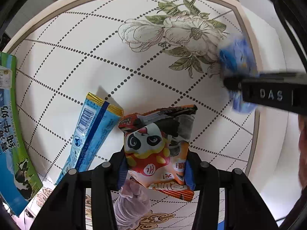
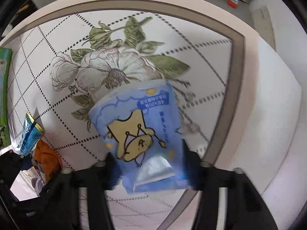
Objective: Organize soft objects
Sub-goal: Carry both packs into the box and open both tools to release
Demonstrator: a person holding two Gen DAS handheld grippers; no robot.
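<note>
A white tabletop [image 1: 80,61], gridded with dotted lines and printed with a large flower, is seen from above through both wrist cameras. At its left edge a green-and-blue milk carton [image 1: 13,134] lies flat, with a light-blue foil sachet [image 1: 92,134] resting near it. Beside the sachet, an orange panda snack packet [image 1: 157,149] is pinched between the pads of the left gripper [image 1: 155,172], which points steeply down over the table. Well apart, near the flower and the table's right rim, a pale-blue tissue pack [image 2: 142,130] printed with a crowned star is framed by the right gripper [image 2: 151,164], whose jaws are closed in against its sides; the right wrist view is blurred, so the firmness of that hold cannot be judged. Both packs are soft and slick: a shallow pinch could let either one slide out, and the tissue pack could be dropped off the nearby rim.
</note>
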